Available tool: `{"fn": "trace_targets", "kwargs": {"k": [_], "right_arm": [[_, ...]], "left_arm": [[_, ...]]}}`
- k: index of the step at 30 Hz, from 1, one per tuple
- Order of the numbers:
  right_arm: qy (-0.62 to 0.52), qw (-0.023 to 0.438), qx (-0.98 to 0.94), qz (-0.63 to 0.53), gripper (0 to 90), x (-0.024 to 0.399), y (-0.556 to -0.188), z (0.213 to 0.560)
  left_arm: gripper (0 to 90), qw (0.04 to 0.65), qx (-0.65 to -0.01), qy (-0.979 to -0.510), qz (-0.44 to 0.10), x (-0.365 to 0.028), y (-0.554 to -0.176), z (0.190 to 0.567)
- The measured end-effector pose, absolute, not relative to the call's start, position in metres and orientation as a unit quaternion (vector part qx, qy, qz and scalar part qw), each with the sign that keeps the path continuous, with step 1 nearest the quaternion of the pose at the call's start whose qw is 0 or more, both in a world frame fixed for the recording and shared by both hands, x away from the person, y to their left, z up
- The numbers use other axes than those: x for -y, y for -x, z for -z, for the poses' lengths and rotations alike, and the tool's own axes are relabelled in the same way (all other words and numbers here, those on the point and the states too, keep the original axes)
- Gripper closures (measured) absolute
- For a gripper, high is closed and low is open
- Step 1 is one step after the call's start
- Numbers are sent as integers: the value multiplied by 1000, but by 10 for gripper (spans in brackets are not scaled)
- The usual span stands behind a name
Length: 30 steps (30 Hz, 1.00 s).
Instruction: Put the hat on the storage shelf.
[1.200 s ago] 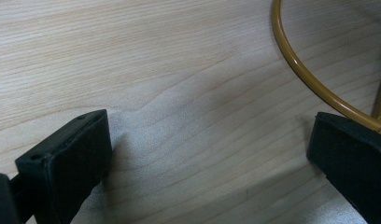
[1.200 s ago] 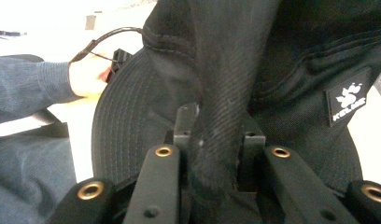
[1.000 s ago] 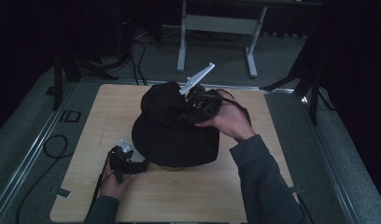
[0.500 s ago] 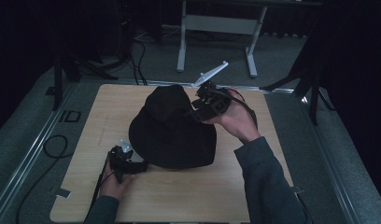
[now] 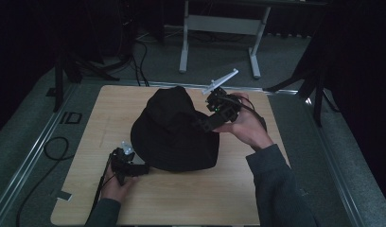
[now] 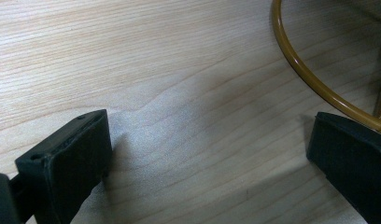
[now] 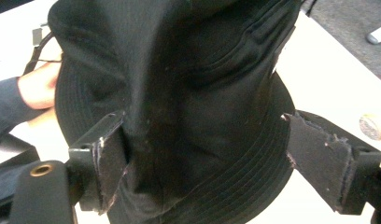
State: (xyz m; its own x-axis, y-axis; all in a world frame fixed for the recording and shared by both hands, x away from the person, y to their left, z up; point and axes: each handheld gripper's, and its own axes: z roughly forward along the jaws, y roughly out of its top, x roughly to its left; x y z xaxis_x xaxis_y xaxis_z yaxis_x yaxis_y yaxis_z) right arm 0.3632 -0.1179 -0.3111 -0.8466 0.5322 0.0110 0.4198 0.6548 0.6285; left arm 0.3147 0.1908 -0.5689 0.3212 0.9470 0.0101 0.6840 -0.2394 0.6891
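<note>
Right hand-held gripper (image 5: 206,124) just opened wide, drawn back from black hat (image 5: 174,130), crown creased, brim stitched

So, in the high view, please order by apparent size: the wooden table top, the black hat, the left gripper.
1. wooden table top
2. black hat
3. left gripper, clearly smallest, at the hat's near brim.

hats: 1 (image 5: 174,130) | grippers: 2 (image 5: 207,124) (image 5: 143,169) | tables: 1 (image 5: 214,198)
</note>
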Motion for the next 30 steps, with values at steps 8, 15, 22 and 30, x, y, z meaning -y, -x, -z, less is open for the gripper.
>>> {"fn": "trace_targets", "kwargs": {"k": [8,15,22,30], "right_arm": [[-255,87,-907,-325,131,126,-350,317],[-260,86,-901,-336,131,139,-345,324],[-269,84,-896,-343,131,152,-342,332],[-274,81,-896,-341,135,157,-341,341]], "left_arm": [[3,298,-539,-756,-221,-191,-315,569],[3,298,-539,-756,-221,-191,-315,569],[3,298,-539,-756,-221,-191,-315,569],[3,298,-538,-757,-221,-191,-315,569]]}}
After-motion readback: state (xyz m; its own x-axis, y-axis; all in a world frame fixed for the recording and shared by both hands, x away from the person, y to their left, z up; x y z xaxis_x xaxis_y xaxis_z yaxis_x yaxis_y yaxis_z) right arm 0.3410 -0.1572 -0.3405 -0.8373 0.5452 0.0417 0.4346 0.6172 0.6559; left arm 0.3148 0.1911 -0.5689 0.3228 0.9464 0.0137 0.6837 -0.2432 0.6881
